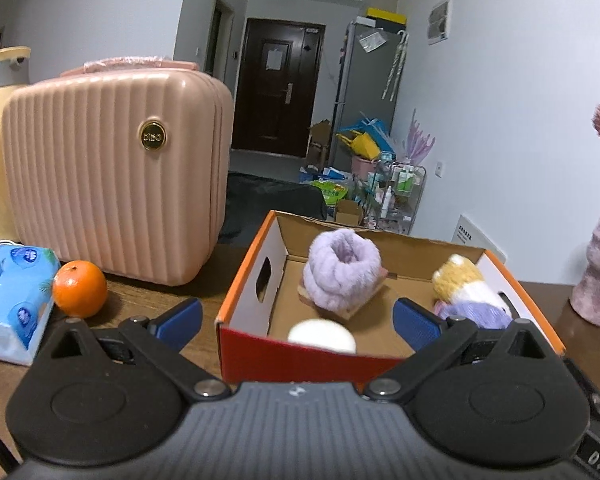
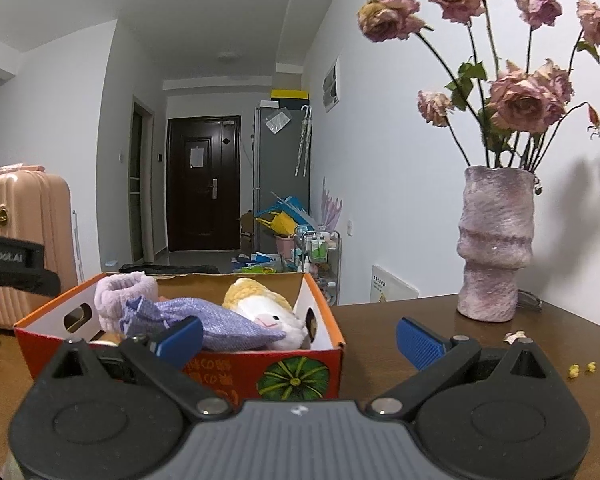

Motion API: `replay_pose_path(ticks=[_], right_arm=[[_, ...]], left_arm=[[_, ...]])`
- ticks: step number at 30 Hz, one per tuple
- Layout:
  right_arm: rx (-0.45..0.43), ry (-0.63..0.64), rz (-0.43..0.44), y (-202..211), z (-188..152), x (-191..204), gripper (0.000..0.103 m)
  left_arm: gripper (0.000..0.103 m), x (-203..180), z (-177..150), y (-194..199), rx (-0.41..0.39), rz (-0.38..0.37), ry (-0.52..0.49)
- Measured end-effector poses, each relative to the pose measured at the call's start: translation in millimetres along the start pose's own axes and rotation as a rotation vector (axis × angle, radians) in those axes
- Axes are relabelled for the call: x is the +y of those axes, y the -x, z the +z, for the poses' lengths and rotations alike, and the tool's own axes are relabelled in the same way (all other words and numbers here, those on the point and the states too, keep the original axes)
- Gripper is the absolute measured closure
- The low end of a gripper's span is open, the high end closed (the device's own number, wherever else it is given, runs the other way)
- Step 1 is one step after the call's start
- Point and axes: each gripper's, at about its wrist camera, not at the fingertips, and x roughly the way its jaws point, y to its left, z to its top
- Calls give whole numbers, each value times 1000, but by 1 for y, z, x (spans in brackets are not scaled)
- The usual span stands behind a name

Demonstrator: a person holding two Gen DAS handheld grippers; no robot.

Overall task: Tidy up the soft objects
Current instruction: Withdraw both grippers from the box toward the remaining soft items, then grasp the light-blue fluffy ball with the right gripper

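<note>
An open cardboard box [image 1: 244, 276] with orange rim and red front stands on the brown table. Inside lie a rolled lilac fluffy band [image 1: 340, 268], a yellow-and-white plush toy [image 1: 466, 280], a lilac cloth pouch [image 1: 474, 314] and a blurred white round thing [image 1: 322, 336]. My left gripper [image 1: 298, 322] is open and empty, just above the box's near edge. In the right wrist view the box [image 2: 288, 372] is at left with the band [image 2: 120, 296], pouch [image 2: 216, 320] and plush [image 2: 264, 312] inside. My right gripper [image 2: 300, 338] is open and empty, just in front of the box's right corner.
A pink ribbed suitcase [image 1: 116, 172] stands behind the box at left. An orange [image 1: 80, 289] and a blue tissue pack [image 1: 12, 296] lie left of the box. A pink vase with dried roses [image 2: 496, 244] stands at right; yellow crumbs [image 2: 592, 368] dot the table.
</note>
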Motion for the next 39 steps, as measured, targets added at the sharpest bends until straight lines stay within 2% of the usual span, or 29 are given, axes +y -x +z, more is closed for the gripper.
replay_pose_path(ticks=[10, 14, 19, 29, 39], right_arm=[[-8, 24, -4, 41, -10, -19, 0], [-9, 21, 9, 58, -15, -30, 0], [1, 15, 68, 79, -22, -46, 0], [49, 44, 95, 121, -33, -66, 0], [124, 76, 123, 124, -40, -67, 0]], left_arm=[[0, -14, -37, 54, -79, -12, -72], [0, -14, -49, 75, -97, -29, -72], [0, -14, -66, 96, -98, -39, -86], [0, -9, -99, 134, -68, -71, -130], [0, -11, -111, 136, -37, -91, -154]])
